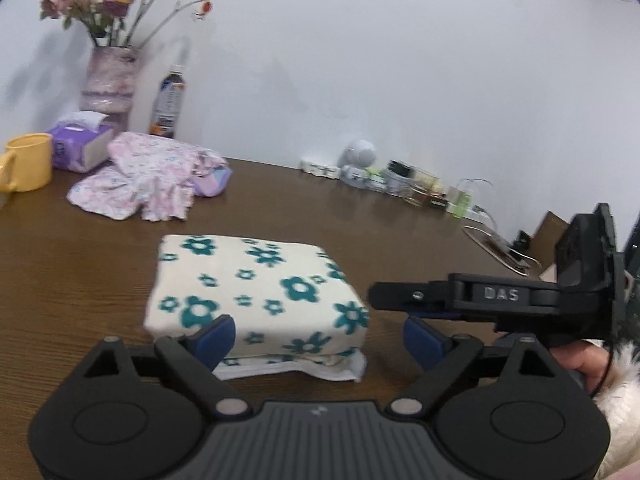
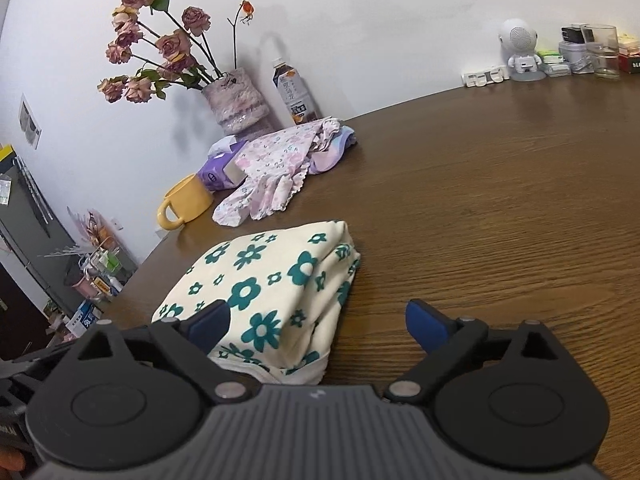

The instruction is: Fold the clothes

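A cream cloth with teal flowers [image 1: 256, 288] [image 2: 264, 280] lies folded into a thick rectangle on the brown wooden table [image 1: 80, 272] [image 2: 500, 208]. My left gripper [image 1: 320, 338] stands open at the cloth's near edge, its blue pads [image 1: 218, 334] wide apart and not pressing on it. My right gripper [image 2: 316, 320] is also open, low over the cloth's near right corner, with its right pad [image 2: 424, 322] over bare wood. The right gripper's black body [image 1: 500, 294] shows at the right of the left wrist view. A crumpled pink floral garment [image 1: 148, 184] [image 2: 276, 160] lies further back.
Along the wall stand a vase of dried roses [image 1: 108, 80] [image 2: 236, 100], a drink bottle [image 1: 168, 100] [image 2: 294, 92], a purple tissue box [image 1: 76, 144] and a yellow mug [image 1: 28, 162] [image 2: 188, 200]. A small white robot figure [image 2: 520, 48], a glass [image 2: 604, 52] and boxes crowd the far right.
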`<control>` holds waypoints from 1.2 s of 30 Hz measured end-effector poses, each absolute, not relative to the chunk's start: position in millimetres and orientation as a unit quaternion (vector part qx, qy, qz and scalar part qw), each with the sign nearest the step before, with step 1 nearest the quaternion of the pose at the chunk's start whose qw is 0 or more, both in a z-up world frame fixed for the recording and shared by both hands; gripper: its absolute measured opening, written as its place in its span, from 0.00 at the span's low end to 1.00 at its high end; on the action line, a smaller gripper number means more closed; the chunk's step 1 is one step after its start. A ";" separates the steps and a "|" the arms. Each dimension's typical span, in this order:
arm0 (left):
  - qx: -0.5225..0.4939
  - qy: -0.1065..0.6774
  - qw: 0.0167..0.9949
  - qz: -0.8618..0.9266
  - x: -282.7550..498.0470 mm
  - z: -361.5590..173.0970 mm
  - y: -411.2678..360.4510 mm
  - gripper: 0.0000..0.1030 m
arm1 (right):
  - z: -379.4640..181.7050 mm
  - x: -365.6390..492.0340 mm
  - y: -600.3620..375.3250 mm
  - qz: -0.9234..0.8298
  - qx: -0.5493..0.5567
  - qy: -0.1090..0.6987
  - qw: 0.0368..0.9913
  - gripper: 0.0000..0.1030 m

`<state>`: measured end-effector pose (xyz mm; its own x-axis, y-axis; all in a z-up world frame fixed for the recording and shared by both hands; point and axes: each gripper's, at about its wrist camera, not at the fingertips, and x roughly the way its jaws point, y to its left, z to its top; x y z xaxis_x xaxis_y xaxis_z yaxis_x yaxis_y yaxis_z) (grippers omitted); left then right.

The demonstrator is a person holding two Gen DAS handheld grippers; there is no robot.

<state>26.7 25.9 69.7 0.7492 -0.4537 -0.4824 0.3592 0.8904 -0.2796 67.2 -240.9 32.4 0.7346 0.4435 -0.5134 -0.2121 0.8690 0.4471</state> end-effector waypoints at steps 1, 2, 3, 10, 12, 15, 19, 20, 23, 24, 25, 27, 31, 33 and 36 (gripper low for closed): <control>-0.087 0.280 0.932 -0.212 27.1 69.4 28.7 0.88 | 31.4 67.8 -240.0 0.179 0.184 0.319 0.912 0.94; -0.090 0.282 0.933 -0.207 27.6 69.2 31.8 0.88 | 30.3 68.6 -239.2 0.179 0.186 0.322 0.911 0.94; -0.093 0.282 0.933 -0.202 27.9 69.3 34.9 0.88 | 29.5 69.3 -238.4 0.180 0.188 0.325 0.909 0.94; -0.167 0.233 0.953 -0.097 28.4 76.7 86.5 0.88 | 28.3 70.8 -233.8 0.183 0.189 0.333 0.906 0.96; -0.193 0.242 0.948 -0.073 36.1 72.5 103.7 0.88 | 28.3 71.7 -232.9 0.186 0.192 0.334 0.904 0.96; -0.210 0.262 0.940 -0.062 46.9 61.9 116.9 0.84 | 26.9 76.1 -230.4 0.196 0.202 0.339 0.897 0.96; -0.242 0.282 0.922 -0.106 57.5 47.9 121.4 0.61 | 23.2 83.4 -227.9 0.194 0.230 0.342 0.890 0.96; -0.246 0.287 0.919 -0.116 60.2 45.0 120.1 0.60 | 22.2 85.9 -227.9 0.192 0.237 0.343 0.888 0.95; -0.248 0.302 0.910 -0.136 69.0 36.8 113.4 0.48 | 18.4 93.8 -228.1 0.198 0.256 0.346 0.881 0.84; -0.249 0.306 0.908 -0.140 71.0 34.0 111.9 0.44 | 17.1 96.5 -227.9 0.201 0.261 0.348 0.878 0.79; -0.255 0.311 0.905 -0.141 72.2 30.5 111.3 0.44 | 15.8 99.1 -227.4 0.203 0.265 0.349 0.875 0.72; -0.262 0.316 0.901 -0.141 73.7 26.1 109.3 0.39 | 12.9 103.2 -227.5 0.202 0.269 0.351 0.874 0.65; -0.250 0.314 0.903 -0.152 70.4 26.6 100.5 0.28 | 6.0 107.1 -229.9 0.205 0.273 0.359 0.869 0.36; -0.239 0.315 0.904 -0.164 66.7 27.6 92.9 0.28 | 4.7 106.0 -232.1 0.209 0.272 0.359 0.868 0.33; -0.219 0.321 0.903 -0.183 63.5 27.4 78.7 0.28 | 6.4 102.8 -237.1 0.205 0.263 0.356 0.873 0.30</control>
<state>63.5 78.7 27.4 0.7275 -0.4711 -0.4988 0.1897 0.8368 -0.5135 102.8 -237.1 6.4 0.6617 0.5460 -0.5139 -0.1706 0.7770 0.6059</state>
